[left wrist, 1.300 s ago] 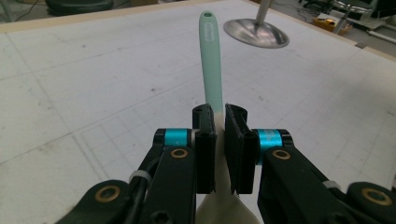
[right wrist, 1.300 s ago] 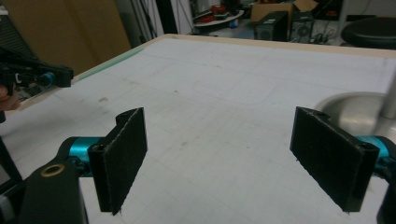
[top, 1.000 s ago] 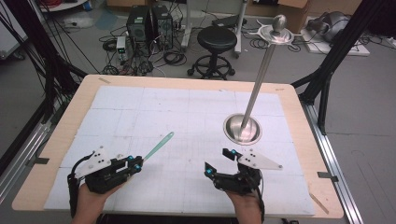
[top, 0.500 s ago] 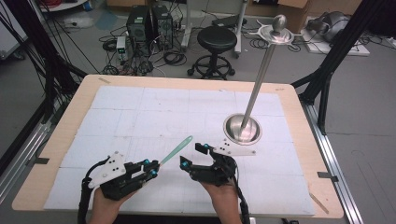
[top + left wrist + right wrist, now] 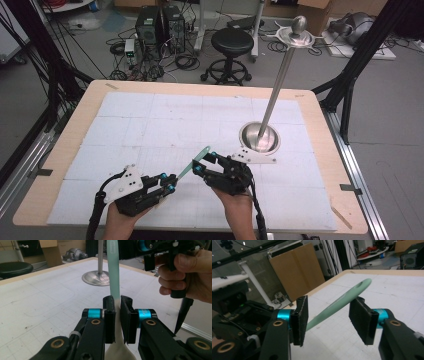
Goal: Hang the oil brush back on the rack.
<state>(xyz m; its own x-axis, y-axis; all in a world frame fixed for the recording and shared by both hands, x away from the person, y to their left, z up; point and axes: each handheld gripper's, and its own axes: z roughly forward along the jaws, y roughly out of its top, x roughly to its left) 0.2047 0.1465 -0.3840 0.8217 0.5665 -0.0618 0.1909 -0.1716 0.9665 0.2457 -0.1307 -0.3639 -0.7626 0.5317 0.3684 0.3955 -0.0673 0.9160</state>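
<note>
The step in hand looked like a handover of the spoon (image 5: pixel 194 162) from one hand to the other above the bench (image 5: pixel 60 165). The left tongs (image 5: pixel 168 183) were nearly shut, pinching the spoon low on its handle, just above the pale bowl, so that the handle rose away from them toward the right tongs (image 5: pixel 205 162). The right tongs had just been closing: their jaws stood half open with the upper handle between them, and in the right gripper view the pads (image 5: pixel 302 317) did not yet press on it. The next move, as I judged it, called for the right tongs to finish closing squarely on the handle before the left ones let go.

The spoon was slim and pale mint green, whitish toward the bowl, with a small hole near the handle's tip. It was held clear of the bench, near a metal stand (image 5: pixel 260 137) with a round base.
</note>
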